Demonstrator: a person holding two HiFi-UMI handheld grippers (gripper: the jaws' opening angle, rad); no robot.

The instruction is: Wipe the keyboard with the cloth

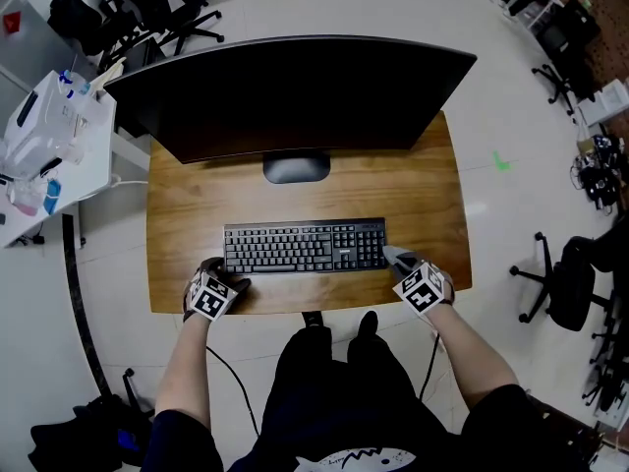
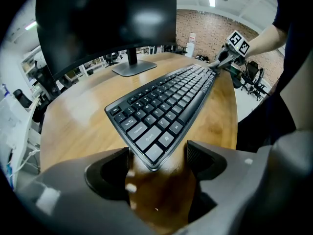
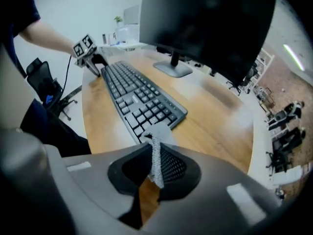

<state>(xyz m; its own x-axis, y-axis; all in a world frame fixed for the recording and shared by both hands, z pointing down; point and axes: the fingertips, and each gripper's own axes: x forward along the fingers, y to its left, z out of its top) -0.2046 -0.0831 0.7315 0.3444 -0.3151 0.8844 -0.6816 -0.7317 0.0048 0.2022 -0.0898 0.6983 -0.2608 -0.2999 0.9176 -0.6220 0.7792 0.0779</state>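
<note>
At the keyboard's (image 1: 305, 247) left end, the left gripper (image 2: 156, 164) sits low over the wooden counter (image 1: 177, 214) with its jaws wide apart, gripping nothing. The keyboard's near left corner reaches into the gap between them, and whether either jaw touches it cannot be told. From there the keyboard runs to the right, close to the counter's front edge. Behind the keyboard stands a dark monitor (image 1: 295, 91). Its wide screen hides the back of the counter from the head view, and its top is cut off in both gripper views. At the keyboard's right end, the right gripper (image 3: 155, 166) has its jaws pinched together on a grey cloth (image 3: 155, 148). A narrow strip of it stands up out of the jaws and its free end lies at the keyboard's right corner. Whether it touches the keyboard cannot be told, and the rest is buried between the jaws. From the head view the cloth is only a small pale patch at that gripper's tip.
</note>
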